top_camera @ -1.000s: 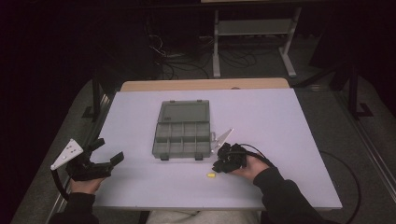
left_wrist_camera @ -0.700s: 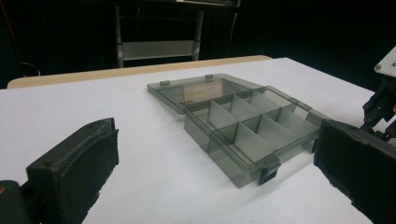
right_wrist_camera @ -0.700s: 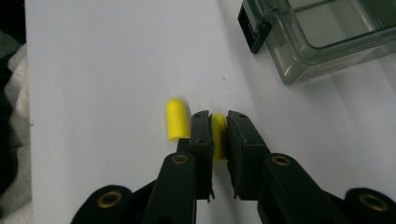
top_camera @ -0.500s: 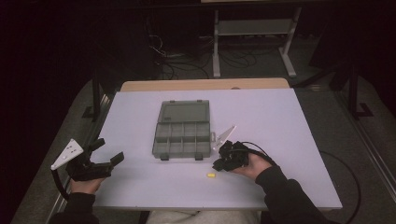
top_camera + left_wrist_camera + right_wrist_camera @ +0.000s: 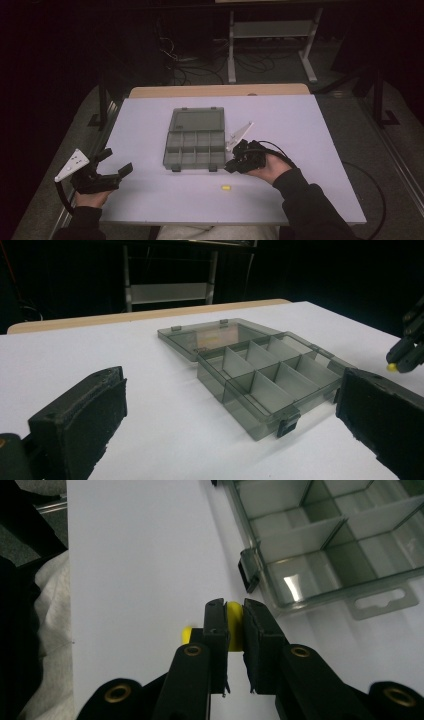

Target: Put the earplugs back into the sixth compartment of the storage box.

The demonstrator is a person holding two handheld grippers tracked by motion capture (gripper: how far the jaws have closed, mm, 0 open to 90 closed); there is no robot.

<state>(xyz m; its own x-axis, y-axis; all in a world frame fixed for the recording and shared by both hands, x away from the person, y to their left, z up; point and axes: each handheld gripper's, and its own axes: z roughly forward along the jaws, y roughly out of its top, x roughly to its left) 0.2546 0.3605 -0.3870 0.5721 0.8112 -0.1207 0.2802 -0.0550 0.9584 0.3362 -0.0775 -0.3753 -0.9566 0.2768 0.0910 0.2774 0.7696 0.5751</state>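
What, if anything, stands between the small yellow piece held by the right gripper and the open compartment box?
Nothing visible does. The right gripper is shut on a yellow piece, and bare white table lies between it and the open compartment box. A second yellow piece lies apart, nearer the person.

Our grippers are matte black: the left gripper (image 5: pixel 112 164) carries a grey three-cornered plate with small holes and a black cable; the right gripper (image 5: pixel 235 611) shows brass-coloured screws behind its jaws. Our sleeves are dark.
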